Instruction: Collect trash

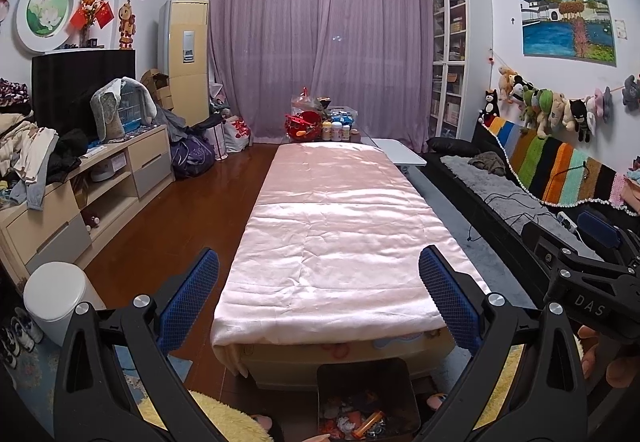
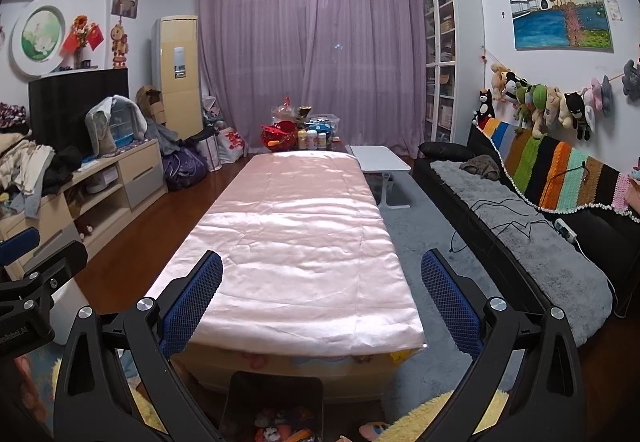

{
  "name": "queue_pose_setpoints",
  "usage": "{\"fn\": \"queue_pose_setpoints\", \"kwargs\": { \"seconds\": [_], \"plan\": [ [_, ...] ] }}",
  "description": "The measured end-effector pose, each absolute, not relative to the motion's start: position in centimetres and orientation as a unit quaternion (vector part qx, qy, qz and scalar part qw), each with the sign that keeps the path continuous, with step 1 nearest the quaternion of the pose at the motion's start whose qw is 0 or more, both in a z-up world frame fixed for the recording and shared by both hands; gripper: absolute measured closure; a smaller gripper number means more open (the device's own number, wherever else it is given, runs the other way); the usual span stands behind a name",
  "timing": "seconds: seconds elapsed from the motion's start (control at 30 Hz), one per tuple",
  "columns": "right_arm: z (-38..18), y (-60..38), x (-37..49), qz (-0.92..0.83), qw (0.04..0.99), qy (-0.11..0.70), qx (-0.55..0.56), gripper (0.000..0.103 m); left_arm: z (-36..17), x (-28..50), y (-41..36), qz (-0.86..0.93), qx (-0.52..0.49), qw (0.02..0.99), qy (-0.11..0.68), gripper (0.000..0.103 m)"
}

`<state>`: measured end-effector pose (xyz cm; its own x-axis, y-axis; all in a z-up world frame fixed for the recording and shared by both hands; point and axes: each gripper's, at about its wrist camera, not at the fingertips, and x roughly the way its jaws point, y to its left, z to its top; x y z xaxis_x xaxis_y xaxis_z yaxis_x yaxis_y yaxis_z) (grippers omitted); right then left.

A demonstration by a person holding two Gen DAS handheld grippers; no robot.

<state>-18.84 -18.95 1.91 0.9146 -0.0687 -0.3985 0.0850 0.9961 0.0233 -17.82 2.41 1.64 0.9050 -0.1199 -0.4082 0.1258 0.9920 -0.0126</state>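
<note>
Left gripper (image 1: 319, 298): jaws spread wide, nothing between the blue pads (image 1: 188, 296). Held level above the near end of the table (image 1: 332, 226), aimed at 12 o'clock toward the curtain (image 1: 324, 37).

Right gripper (image 2: 322, 300): jaws likewise spread wide, nothing held. Same heading, just to the side of the left one; visible at 3 o'clock in the left wrist view, carried by a hand (image 1: 596, 356).

Bin (image 1: 366, 400): dark, open-topped, on the floor at 6 o'clock, against the near end of the table. Holds mixed scraps (image 1: 352, 422), orange, white and red; individual pieces too small to identify. Probably parked there for short drops from the table edge.

Table surface: covered by a pink cloth (image 2: 288, 242), bare along the whole near stretch. No loose litter in sight on it.

Far end, 12 o'clock: bottles (image 1: 337, 130) and a red bag (image 1: 303, 123) grouped close together. Whether these count as trash cannot be told.

Assessment: collection appears far along or finished, judging from the filled bin and the bare cloth. Open, level posture consistent with a neutral rest or a scan for remaining pieces.
</note>
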Motion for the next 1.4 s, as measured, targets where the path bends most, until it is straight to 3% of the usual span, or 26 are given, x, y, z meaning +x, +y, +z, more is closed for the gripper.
{"fn": "queue_pose_setpoints", "kwargs": {
  "seconds": [1.4],
  "plan": [
    [2.16,-18.87,-18.65,-0.035,0.978,0.204,0.024,0.003,1.90,-17.67,2.37,-0.062,0.011,0.977,0.204,0.008]
  ]
}}
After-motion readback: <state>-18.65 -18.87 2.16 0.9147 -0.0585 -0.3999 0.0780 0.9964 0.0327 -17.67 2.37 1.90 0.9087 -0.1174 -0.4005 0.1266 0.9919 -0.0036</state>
